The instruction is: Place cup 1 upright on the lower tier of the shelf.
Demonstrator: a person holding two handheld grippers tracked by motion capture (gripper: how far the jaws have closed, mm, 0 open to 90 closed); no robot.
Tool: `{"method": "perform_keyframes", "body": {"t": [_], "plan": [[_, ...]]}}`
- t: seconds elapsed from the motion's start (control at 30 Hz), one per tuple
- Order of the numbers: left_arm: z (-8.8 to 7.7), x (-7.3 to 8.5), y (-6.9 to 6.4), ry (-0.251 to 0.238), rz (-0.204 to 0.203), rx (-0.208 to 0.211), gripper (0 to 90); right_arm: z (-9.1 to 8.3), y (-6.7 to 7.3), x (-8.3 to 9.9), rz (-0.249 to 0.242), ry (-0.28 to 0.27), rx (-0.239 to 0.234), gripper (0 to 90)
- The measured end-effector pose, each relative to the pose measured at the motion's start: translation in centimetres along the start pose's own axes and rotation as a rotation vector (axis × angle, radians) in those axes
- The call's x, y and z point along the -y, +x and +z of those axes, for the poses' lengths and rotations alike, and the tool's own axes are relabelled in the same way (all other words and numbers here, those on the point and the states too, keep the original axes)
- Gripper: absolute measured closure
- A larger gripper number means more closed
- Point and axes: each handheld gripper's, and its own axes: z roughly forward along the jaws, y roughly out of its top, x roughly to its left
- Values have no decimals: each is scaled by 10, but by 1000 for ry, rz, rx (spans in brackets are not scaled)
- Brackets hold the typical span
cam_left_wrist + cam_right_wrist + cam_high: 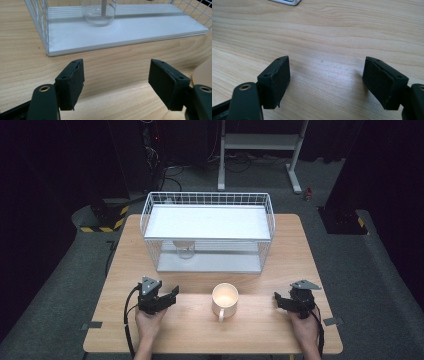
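Both my claws rest spread and empty beside the cup (225, 300).
I think next my left claw (167, 296) must reach and pinch it; my right claw (281, 301) waits.

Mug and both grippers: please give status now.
Left gripper open, empty, beside mug. Right gripper open, empty, on the mug's other side. Mug upright on table, untouched. Nothing between.

Glass (99, 12) top and mug (203, 73) cut off by edges
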Motion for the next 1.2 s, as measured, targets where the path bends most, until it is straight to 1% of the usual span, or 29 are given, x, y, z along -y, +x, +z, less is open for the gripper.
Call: {"method": "perform_keyframes", "body": {"t": [0.13, 0.23, 0.27, 0.53, 0.63, 0.8, 0.9, 0.93, 0.97, 1.03, 1.17, 1.2], "plan": [[1, 4, -2, 8, 13, -12, 289, 0, 0, 0, 0, 0, 0, 226], [2, 8, -4, 17, 13, -17, 287, 0, 0, 0, 0, 0, 0, 226], [3, 10, -4, 24, 20, -22, 286, 0, 0, 0, 0, 0, 0, 226], [8, 21, -4, 54, 26, -47, 284, 0, 0, 0, 0, 0, 0, 226], [9, 24, -5, 65, 28, -58, 284, 0, 0, 0, 0, 0, 0, 226], [12, 28, -3, 91, 43, -84, 283, 0, 0, 0, 0, 0, 0, 226], [14, 29, 0, 103, 25, -85, 284, 0, 0, 0, -6, -1, -4, 227], [14, 30, 0, 103, 19, -92, 284, 0, 0, 0, -7, 2, -7, 227], [15, 30, 0, 106, 23, -96, 283, 0, 1, 0, -3, 2, -10, 227], [16, 31, 1, 116, 28, -100, 283, 0, 1, 0, -13, 2, -14, 227], [20, 32, 0, 127, 41, -128, 282, 0, 1, 0, -11, 1, -14, 227], [21, 32, 0, 132, 48, -132, 282, 0, 2, 0, -2, 4, -9, 226]]}}
